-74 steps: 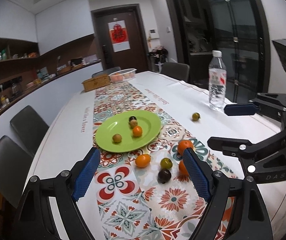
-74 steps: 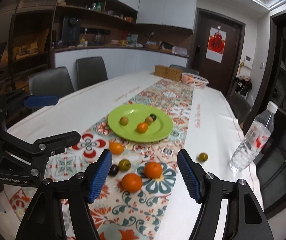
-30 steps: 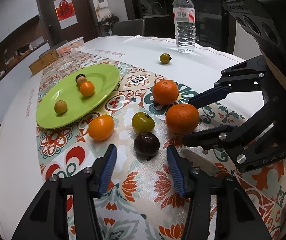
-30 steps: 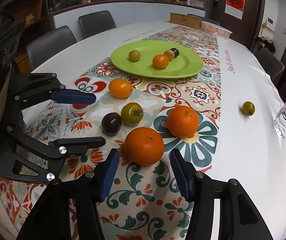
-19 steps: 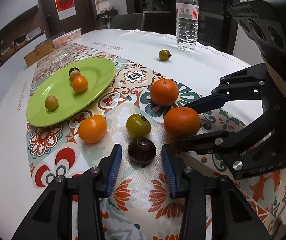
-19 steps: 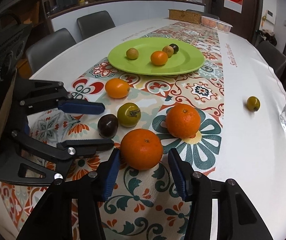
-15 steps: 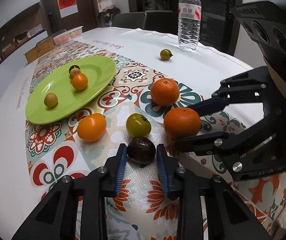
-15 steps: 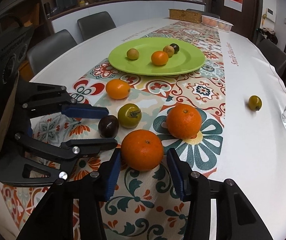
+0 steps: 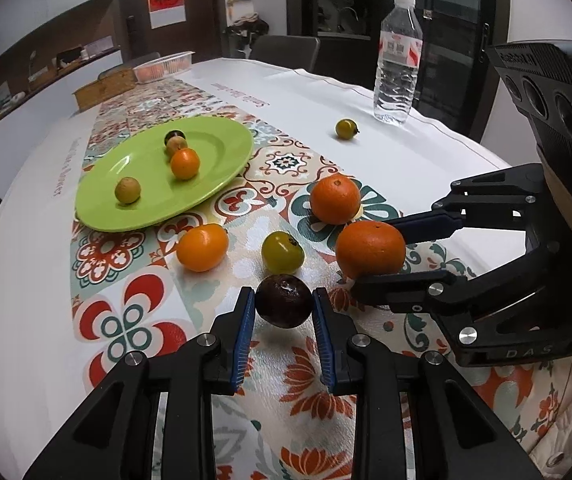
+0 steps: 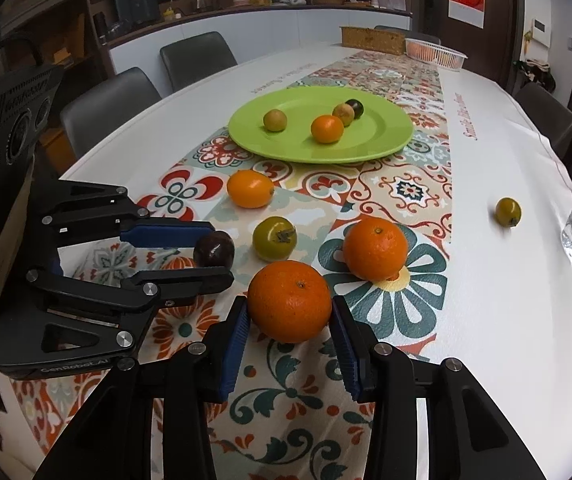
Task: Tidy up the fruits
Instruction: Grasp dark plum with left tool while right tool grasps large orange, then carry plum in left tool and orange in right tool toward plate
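Left gripper [image 9: 284, 307] pinches a dark plum [image 9: 284, 306] on the patterned runner [image 9: 126, 320]; the right gripper [image 10: 289, 320] clamps a large orange [image 10: 289, 301] beside it. Beyond, a green plate [image 10: 381, 136] holds four small fruits.

Round lime-green plate [image 10: 389, 136]: plain, no pattern. On it a small orange fruit [image 10: 327, 129], two tan-yellow ones, one near-black.

Table runner w/ floral tile pattern [image 10: 401, 192]: red-orange, teal, cream. White tablecloth [image 10: 505, 280] w/ orange lettering.

Loose fruit: large deep-orange mandarin [image 10: 289, 307], second orange mandarin [image 10: 375, 248], oval orange-yellow fruit [image 10: 250, 188], olive-green tomato [image 10: 274, 238] w/ brown stem, dark purple plum [image 9: 284, 301], small yellow-green fruit [image 10: 508, 211].

Gripper pads blue [image 9: 243, 332], frames black.
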{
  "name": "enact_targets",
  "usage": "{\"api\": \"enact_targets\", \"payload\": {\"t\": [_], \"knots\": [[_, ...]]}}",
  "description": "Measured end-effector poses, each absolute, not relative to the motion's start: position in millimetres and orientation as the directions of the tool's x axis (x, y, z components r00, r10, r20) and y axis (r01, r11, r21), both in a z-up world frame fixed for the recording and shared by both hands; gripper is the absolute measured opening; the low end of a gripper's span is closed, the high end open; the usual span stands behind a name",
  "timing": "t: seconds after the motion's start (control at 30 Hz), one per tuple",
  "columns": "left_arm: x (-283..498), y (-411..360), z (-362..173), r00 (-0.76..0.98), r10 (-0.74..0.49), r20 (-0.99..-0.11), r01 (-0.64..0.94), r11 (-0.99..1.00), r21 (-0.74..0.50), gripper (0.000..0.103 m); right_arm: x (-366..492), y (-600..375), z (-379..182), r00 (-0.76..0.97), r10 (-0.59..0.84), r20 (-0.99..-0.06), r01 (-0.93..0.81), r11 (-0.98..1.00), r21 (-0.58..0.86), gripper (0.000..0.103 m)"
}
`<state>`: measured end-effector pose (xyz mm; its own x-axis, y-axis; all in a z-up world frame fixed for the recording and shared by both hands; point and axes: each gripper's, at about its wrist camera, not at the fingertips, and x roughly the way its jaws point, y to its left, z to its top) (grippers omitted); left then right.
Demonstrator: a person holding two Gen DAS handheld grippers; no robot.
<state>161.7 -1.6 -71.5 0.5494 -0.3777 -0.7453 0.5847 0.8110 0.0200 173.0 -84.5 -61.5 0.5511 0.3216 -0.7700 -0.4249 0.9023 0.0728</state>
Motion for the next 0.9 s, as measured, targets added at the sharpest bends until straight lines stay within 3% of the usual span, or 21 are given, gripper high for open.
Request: {"api": "enact_targets", "payload": {"t": [0.9], "knots": [[145, 16, 3, 0.735, -0.293, -0.612, 0.394, 0.918, 0.033, 0.029, 157, -89, 8, 0.691, 0.366, -0.624, -0.425, 0.903, 0.059, 0.042]]}}
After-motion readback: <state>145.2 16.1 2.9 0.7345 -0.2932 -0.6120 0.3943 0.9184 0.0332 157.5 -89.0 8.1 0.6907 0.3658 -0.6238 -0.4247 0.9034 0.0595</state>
